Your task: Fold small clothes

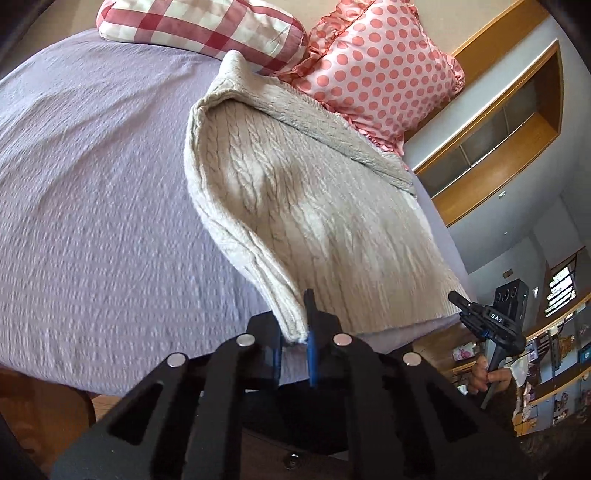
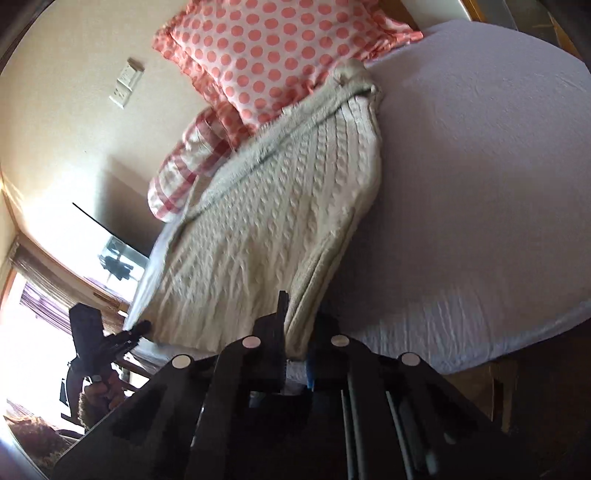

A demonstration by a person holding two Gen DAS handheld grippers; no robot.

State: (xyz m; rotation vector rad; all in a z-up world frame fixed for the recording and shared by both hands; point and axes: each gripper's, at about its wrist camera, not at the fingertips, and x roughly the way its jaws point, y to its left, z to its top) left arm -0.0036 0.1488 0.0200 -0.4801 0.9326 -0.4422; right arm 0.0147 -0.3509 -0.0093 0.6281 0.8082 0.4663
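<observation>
Lilac bedsheet (image 1: 92, 192), crinkle-textured, filling left and centre of left wrist view; same sheet (image 2: 480, 184) across right half of right wrist view, rounded mattress edge at lower right. Cream wall (image 2: 74, 110) at upper left there, with pale switch plate (image 2: 125, 83). Wooden shelving (image 1: 517, 122) at right of left wrist view.

Checked red-and-white pillow (image 1: 199, 26) at top, dotted pink pillow (image 1: 376, 66) to its right, touching upper end of cream cable-knit sweater (image 1: 295, 206).

Sweater (image 2: 266, 229) spread on sheet from pillows down toward near bed edge, hem lifted off sheet.

Left gripper (image 1: 295, 332): fingers clamped on sweater's lower left hem corner. Right gripper (image 2: 297, 338): fingers pinching the lower right hem corner.

No containers visible.
</observation>
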